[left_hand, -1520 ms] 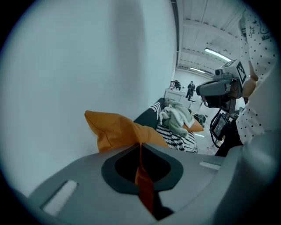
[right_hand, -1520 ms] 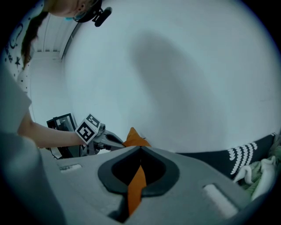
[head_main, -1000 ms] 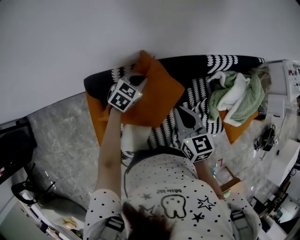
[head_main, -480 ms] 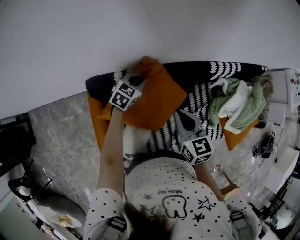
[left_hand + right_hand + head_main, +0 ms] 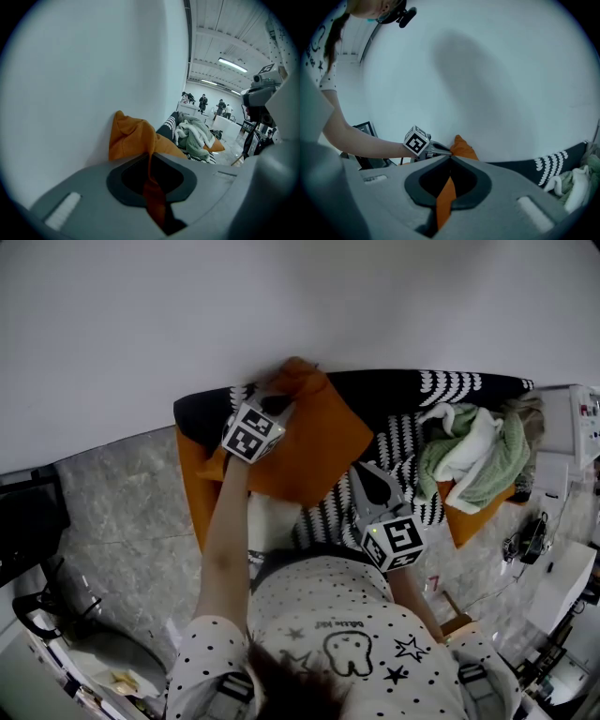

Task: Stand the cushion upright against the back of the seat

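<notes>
An orange cushion (image 5: pixel 314 442) leans against the white wall above the dark, white-patterned seat (image 5: pixel 403 390). My left gripper (image 5: pixel 278 401) holds the cushion's top left corner. In the left gripper view a fold of orange fabric (image 5: pixel 152 187) runs between the jaws of the left gripper (image 5: pixel 151 152), which have just been opening slightly and still pinch it. My right gripper (image 5: pixel 359 468) is shut on the cushion's lower right edge. In the right gripper view, orange cloth (image 5: pixel 446 197) fills the gap in the right gripper (image 5: pixel 450 159), and the cushion's peak (image 5: pixel 462 147) shows beside the left gripper (image 5: pixel 440 149).
A heap of green and white cloths (image 5: pixel 469 451) lies on the seat's right end, over another orange cushion (image 5: pixel 466 517). An orange panel (image 5: pixel 192 479) hangs at the seat's left end. Grey stone floor (image 5: pixel 122 502) lies to the left. Equipment and cables (image 5: pixel 534 531) stand at the right.
My left gripper has sunk slightly along the wall with the cushion's top corner still in it. The right gripper has kept still on the lower edge.
</notes>
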The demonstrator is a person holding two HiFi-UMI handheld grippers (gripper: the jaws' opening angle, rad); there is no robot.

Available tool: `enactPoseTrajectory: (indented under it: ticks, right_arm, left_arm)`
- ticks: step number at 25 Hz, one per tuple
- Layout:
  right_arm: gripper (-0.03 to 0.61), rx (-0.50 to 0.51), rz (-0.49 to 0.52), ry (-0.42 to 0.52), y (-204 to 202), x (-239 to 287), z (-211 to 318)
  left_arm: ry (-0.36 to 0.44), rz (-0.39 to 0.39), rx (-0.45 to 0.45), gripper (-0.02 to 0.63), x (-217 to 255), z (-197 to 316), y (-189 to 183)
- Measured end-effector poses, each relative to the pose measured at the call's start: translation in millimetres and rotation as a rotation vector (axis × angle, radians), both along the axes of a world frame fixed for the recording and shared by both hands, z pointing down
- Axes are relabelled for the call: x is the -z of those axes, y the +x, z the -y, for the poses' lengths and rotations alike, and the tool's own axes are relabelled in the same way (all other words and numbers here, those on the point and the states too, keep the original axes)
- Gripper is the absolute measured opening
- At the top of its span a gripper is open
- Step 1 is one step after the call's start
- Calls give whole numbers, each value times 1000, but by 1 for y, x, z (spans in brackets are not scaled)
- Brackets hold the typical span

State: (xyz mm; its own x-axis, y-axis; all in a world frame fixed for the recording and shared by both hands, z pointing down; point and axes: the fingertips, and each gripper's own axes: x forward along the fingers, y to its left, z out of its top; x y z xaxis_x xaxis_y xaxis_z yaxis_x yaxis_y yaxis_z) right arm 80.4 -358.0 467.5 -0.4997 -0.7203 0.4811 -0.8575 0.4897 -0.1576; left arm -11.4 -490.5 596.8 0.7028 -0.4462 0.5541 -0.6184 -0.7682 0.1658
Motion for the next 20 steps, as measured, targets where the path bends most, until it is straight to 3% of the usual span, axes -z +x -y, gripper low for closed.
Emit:
enactPoseTrajectory:
  ticks: [12,20]
  right_arm:
    - [-3,7,9,14,-3,5,-5]
    - [-3,22,20,25,-9,9,-3]
  left_arm:
    - [4,35,14,43,-7,2,-3]
    - [62,-19,49,149,9,-6,-2]
